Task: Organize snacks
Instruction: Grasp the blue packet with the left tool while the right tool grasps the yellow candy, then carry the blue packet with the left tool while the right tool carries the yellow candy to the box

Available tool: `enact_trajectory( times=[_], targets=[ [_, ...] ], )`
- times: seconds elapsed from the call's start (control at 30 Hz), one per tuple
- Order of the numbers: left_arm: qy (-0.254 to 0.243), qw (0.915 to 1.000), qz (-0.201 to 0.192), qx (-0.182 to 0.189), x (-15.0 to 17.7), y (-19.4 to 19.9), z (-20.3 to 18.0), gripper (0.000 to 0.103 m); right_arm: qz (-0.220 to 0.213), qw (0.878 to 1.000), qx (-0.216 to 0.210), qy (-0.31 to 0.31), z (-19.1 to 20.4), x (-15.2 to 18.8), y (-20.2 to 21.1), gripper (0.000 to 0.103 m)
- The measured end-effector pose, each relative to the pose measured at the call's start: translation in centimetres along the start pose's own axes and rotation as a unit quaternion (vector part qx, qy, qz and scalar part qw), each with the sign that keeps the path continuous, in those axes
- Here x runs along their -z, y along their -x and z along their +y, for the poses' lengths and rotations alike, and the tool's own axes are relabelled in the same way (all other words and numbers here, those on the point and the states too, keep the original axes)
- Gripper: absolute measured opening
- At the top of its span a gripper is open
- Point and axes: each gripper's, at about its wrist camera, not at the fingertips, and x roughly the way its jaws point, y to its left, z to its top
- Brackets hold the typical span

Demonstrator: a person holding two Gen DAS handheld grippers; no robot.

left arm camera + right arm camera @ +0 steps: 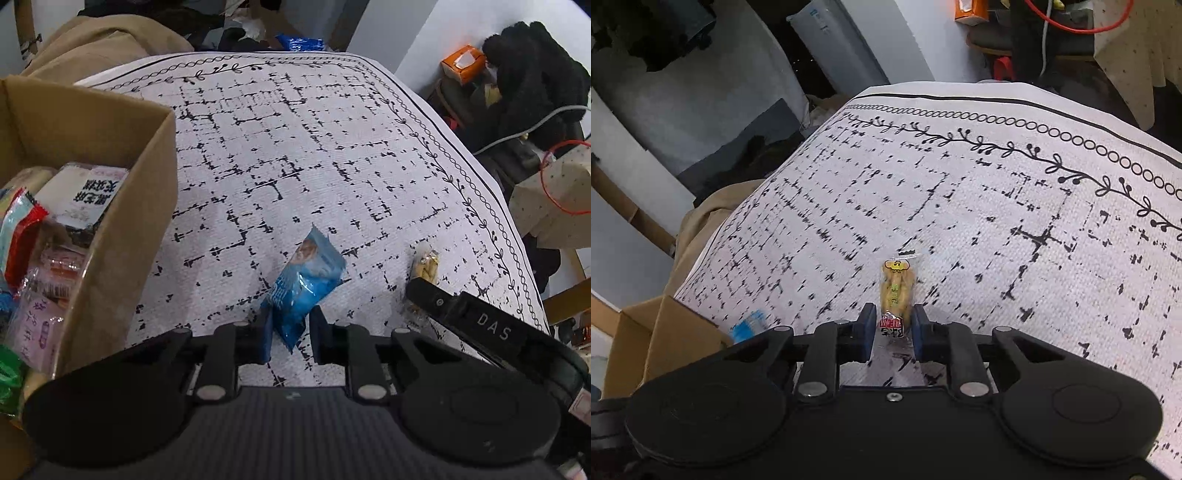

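My left gripper (290, 330) is shut on a blue snack packet (304, 282), which sticks up between its fingers above the patterned tablecloth (295, 147). My right gripper (894, 330) is shut on a small clear packet of yellow snacks (897, 288) with a red label, just over the cloth. In the left wrist view the right gripper's black body (480, 325) and its yellow packet (426, 264) show at the right. A cardboard box (122, 236) holding several snack packets stands at the left of the table. The blue packet (748, 326) appears blurred in the right wrist view, beside the box (672, 339).
A tan coat (99, 40) lies behind the box at the table's far left. An orange tissue box (463, 62), black fluffy clothing (535, 70) and cables (554, 177) crowd the area to the right of the table. The tablecloth's edges drop off at far and right sides.
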Motion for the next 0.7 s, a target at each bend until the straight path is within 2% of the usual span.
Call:
enact_trajectory(
  times=[0.23, 0.33, 0.7],
  targets=[
    [-0.008, 0.9997, -0.022, 0.004, 0.2, 1.6, -0.4, 0.015, -0.006, 1.0, -0.013, 0.008, 0.8, 0.0, 1.5, 0.02],
    [-0.005, 0.9997, -0.024, 0.003, 0.2, 2.4, -0.3, 0.007, -0.011, 1.0, -0.017, 0.004, 0.7, -0.2, 2.5, 0.02],
    [-0.006, 0.9989, -0.046, 0.011, 0.6, 6.3, -1.0, 0.001, -0.03, 0.998, -0.052, 0.005, 1.3, -0.1, 6.1, 0.02]
  ],
)
